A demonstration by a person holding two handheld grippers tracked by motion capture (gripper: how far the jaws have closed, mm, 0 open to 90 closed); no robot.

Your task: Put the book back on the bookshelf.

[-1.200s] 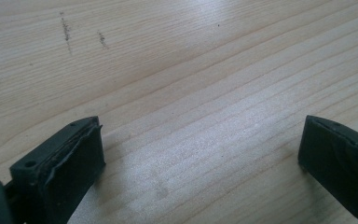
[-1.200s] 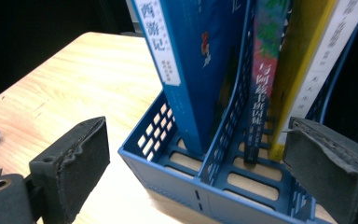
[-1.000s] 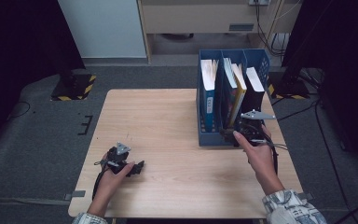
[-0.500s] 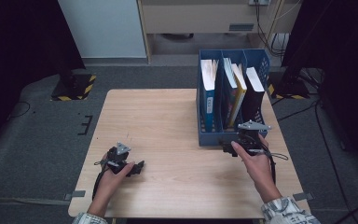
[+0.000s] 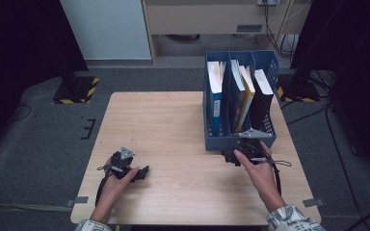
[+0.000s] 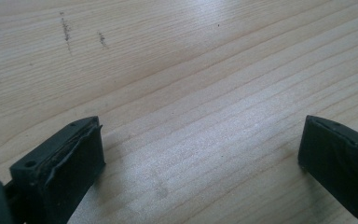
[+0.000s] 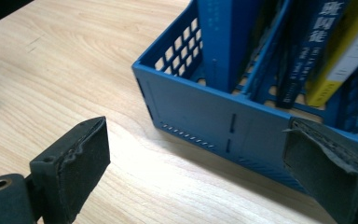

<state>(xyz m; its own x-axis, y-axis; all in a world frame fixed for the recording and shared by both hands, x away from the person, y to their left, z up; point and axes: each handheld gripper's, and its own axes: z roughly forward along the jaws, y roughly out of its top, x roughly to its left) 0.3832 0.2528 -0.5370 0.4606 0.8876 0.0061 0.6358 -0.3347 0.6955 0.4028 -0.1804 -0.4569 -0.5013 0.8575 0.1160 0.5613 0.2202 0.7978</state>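
A blue file rack (image 5: 238, 142) with three slots stands on the right side of the wooden table (image 5: 173, 125). It holds a blue book (image 5: 215, 96), a yellow-edged book (image 5: 243, 91) and a black book (image 5: 261, 96). My right gripper (image 5: 229, 157) lies open just in front of the rack's near wall, with nothing between its jaws. In the right gripper view that gripper (image 7: 198, 140) faces the rack's front wall (image 7: 191, 112), with book spines (image 7: 307, 46) above it. My left gripper (image 5: 142, 173) rests open on the table near the front left. In its own view the left gripper (image 6: 200, 140) frames bare wood.
Bare tabletop spans the space between the two hands and the far left. Past the table's far edge there is dark floor, a white panel (image 5: 108, 29) and a shelf unit (image 5: 212, 19). Cables (image 5: 279, 166) trail from the right gripper.
My right gripper has drawn back from the rack's near right corner toward the person and slightly left, down to the table. The left gripper has stayed put.
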